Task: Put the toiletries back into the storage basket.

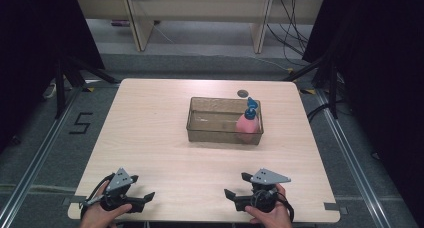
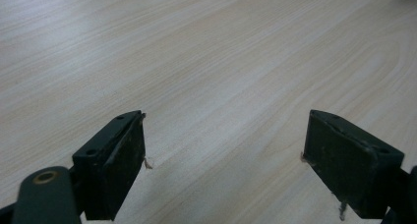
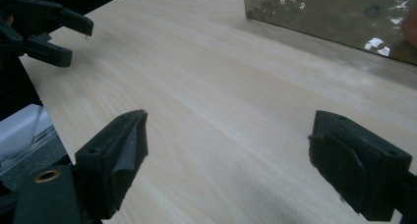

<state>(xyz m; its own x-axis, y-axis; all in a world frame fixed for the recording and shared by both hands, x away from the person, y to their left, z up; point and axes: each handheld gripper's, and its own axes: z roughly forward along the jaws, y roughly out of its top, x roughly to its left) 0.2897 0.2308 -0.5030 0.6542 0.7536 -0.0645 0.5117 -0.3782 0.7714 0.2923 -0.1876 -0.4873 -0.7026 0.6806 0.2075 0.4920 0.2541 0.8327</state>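
A translucent brown bin (image 1: 215,130) stands right of the table's middle. In its right end a pink bottle (image 1: 247,124) with a blue pump top stands upright. My left gripper (image 1: 146,199) rests at the near left edge, open, with nothing between its jaws; its own view has bare wood under the open left gripper (image 2: 223,130). Over the near right part of the table my right gripper (image 1: 236,184) is open and empty too. In its own view the right gripper (image 3: 226,126) points across the table with the bin's wall (image 3: 334,17) at the upper right and the left gripper (image 3: 49,30) at the upper left.
The light wooden table (image 1: 150,138) has a small dark round disc (image 1: 243,93) behind the bin. Black stands and cables flank the table on the floor. Pale furniture legs stand at the back.
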